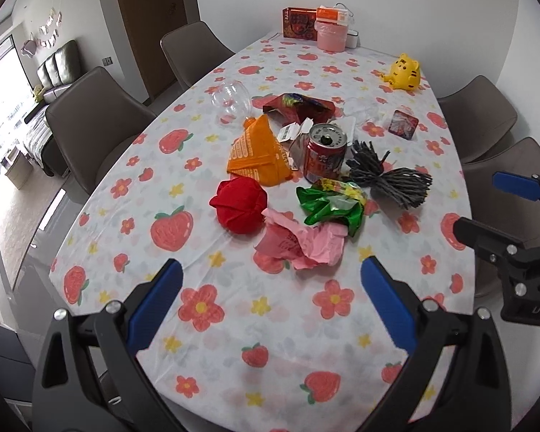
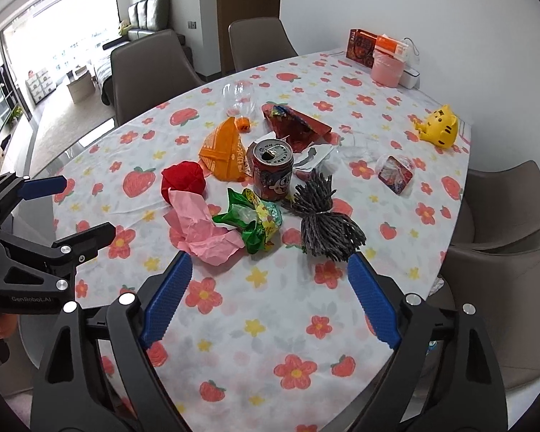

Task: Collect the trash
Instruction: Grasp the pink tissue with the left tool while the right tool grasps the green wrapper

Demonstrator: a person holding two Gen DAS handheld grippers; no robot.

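Looking through the left wrist view, the left claw [image 1: 271, 280] is wide apart and holds nothing. All the trash sits mid-frame on the tabletop [image 1: 234, 324]: can [image 1: 325, 156], pink paper [image 1: 298, 241], green wrapper [image 1: 329, 207].

In the right wrist view, the right claw [image 2: 270, 273] is apart and empty too. A pink bin [image 2: 388, 68] waits upper right. Nothing looks collected yet.

this is a home, an open dining and living area. i'm over an oval dining table [image 1: 90, 252] covered by a cloth printed with strawberries and flowers, with grey-brown upholstered chairs [image 1: 90, 122] around it. past the table i can see a dark sofa [image 2: 149, 12] against the wall, a big bright window [image 2: 61, 43], paper decorations [image 1: 48, 28] hung on the wall, and a wooden door [image 1: 151, 18].
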